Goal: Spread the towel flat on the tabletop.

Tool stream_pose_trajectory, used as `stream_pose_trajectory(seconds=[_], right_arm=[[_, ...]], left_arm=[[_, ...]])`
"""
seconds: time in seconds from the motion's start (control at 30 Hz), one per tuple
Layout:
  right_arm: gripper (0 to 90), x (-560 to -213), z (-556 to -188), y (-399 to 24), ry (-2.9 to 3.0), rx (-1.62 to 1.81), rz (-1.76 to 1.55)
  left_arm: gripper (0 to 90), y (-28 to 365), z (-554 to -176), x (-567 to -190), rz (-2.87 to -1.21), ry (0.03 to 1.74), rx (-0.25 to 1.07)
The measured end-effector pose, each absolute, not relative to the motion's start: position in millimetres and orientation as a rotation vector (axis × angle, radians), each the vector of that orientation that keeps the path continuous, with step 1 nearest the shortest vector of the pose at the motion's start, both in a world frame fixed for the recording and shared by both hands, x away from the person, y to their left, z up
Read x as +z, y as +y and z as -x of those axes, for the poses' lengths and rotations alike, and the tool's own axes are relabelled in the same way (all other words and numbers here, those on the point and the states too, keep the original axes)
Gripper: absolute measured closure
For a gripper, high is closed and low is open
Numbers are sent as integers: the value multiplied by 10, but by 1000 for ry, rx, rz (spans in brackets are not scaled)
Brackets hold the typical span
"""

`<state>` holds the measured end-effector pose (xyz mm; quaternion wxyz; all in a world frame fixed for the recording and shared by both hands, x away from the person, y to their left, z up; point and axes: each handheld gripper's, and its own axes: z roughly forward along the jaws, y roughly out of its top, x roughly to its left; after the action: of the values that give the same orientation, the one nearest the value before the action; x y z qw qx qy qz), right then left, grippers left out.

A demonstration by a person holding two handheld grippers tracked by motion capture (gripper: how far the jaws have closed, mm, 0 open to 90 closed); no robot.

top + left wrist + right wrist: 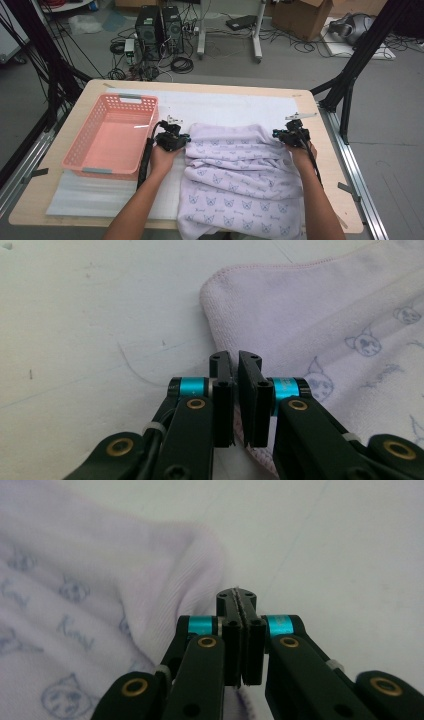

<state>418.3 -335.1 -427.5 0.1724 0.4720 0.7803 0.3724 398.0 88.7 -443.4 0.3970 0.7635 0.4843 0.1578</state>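
Observation:
A lilac towel (240,175) printed with small cat faces lies rumpled on the white mat, and its near end hangs over the table's front edge. My left gripper (186,137) is at the towel's far left edge. In the left gripper view the jaws (235,357) stand nearly together, with the hemmed edge of the towel (325,305) running in between them. My right gripper (276,134) is at the far right corner. In the right gripper view its jaws (236,596) are pressed tight, with a thin strip of the towel (75,580) pinched between them.
A pink plastic basket (82,145) stands on the left of the table, close to my left hand. The white mat (225,105) covers most of the wooden table (200,85). Computers, cables, boxes and black frame legs are on the floor beyond.

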Motion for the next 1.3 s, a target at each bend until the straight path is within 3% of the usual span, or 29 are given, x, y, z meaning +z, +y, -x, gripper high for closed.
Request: stream_pose_trajectory(seconds=[0.07,0.2,0.3,0.33,0.37,0.7,0.8,0.87,0.97,1.13,1.3], right_arm=[[634,-4307,-4195,-3372,2240,1068,-1380],[628,-4388,-4196,-3345,2344,1038,-1368],[750,-4379,-4172,-3273,2394,1022,-1298],[849,-4370,-4161,-3248,2408,1007,-1282],[867,-4365,-4153,-3227,2427,997,-1254],[871,-4014,-3977,-3441,2009,813,-1260],[810,-4052,-3976,-3473,2049,785,-1299],[650,-4073,-3992,-3504,2035,782,-1371],[623,-4070,-3997,-3536,1999,818,-1421],[584,-4015,-3985,-3501,1956,924,-1408],[536,-4098,-4068,-3470,1989,934,-1429]], left_arm=[[843,882,-3981,-4439,-1942,1222,399],[842,877,-3981,-4445,-1944,1220,400],[842,873,-3981,-4449,-1942,1222,399],[842,870,-3980,-4452,-1941,1223,398],[842,869,-3978,-4451,-1944,1225,400],[853,902,-3948,-4452,-1920,1218,419],[769,906,-3938,-4486,-1891,1229,381],[656,902,-3938,-4470,-1886,1240,397],[567,928,-3954,-4431,-1824,1250,404],[535,979,-4034,-4367,-1756,1275,407],[519,943,-4181,-4449,-1793,1322,376]])
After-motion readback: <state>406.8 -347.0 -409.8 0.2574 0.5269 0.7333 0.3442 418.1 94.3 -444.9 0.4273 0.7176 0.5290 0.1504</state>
